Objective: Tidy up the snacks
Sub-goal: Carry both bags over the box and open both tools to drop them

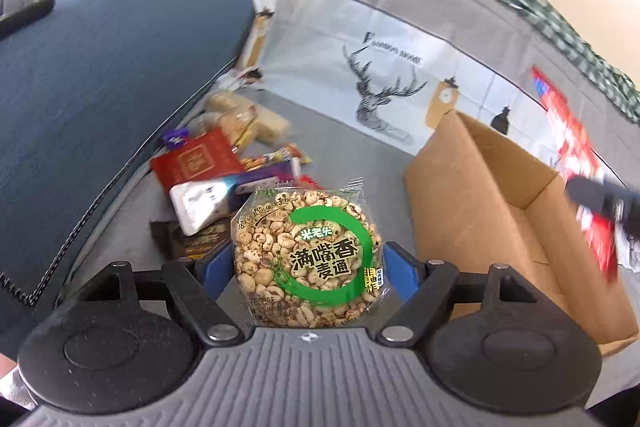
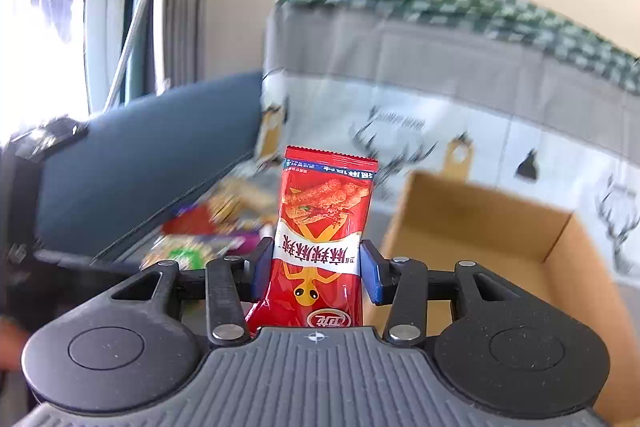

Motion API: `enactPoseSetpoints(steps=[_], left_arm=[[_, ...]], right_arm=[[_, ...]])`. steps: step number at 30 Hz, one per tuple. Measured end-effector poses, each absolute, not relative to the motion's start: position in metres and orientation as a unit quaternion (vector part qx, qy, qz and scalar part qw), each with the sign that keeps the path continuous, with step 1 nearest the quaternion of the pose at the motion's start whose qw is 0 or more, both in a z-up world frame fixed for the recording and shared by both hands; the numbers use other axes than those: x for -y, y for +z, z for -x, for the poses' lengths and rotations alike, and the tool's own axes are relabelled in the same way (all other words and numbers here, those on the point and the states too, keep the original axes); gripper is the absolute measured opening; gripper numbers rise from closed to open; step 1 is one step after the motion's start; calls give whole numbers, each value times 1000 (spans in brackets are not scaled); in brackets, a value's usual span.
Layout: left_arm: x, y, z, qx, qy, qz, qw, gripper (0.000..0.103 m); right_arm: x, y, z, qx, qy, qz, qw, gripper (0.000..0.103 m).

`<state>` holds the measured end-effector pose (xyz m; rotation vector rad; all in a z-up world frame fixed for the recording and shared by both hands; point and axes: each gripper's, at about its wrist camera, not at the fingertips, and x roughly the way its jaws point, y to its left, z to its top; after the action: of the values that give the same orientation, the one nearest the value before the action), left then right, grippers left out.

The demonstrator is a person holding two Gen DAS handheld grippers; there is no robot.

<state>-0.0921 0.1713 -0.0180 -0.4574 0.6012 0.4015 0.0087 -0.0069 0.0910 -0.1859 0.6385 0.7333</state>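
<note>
Left wrist view: the left gripper [image 1: 308, 267] pinches a light, crumbly puffed-grain cake packet [image 1: 308, 255] by its edges, while the right gripper [image 2: 316, 269] clamps a slippery red spicy-strip packet [image 2: 324, 239] mid-body.

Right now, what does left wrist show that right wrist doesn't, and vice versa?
Left wrist only: the left gripper, jaws shut on a clear puffed-grain packet, a sharp view of the loose snack pile, and the right gripper's dark tip over the box.

Right wrist only: the right gripper, jaws shut on a red snack packet, and the bright window.

Both: the open cardboard box, the blue cushion and the deer-print cloth.
</note>
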Motion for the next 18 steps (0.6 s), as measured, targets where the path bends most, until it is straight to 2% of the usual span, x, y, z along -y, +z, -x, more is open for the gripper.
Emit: enactPoseSetpoints(steps=[7,11,18], left_arm=[[-149,-3,84,-277,175,195,925,83],[-137,4,78,-269,161,189,930,83],[-100,20,61,-247,133,162,946,83]], right_arm=[[50,80,-59,-298,295,53,906,47],[70,57,-68,-340,267,35,901,47],[102,57,-71,-332,243,24,911,47]])
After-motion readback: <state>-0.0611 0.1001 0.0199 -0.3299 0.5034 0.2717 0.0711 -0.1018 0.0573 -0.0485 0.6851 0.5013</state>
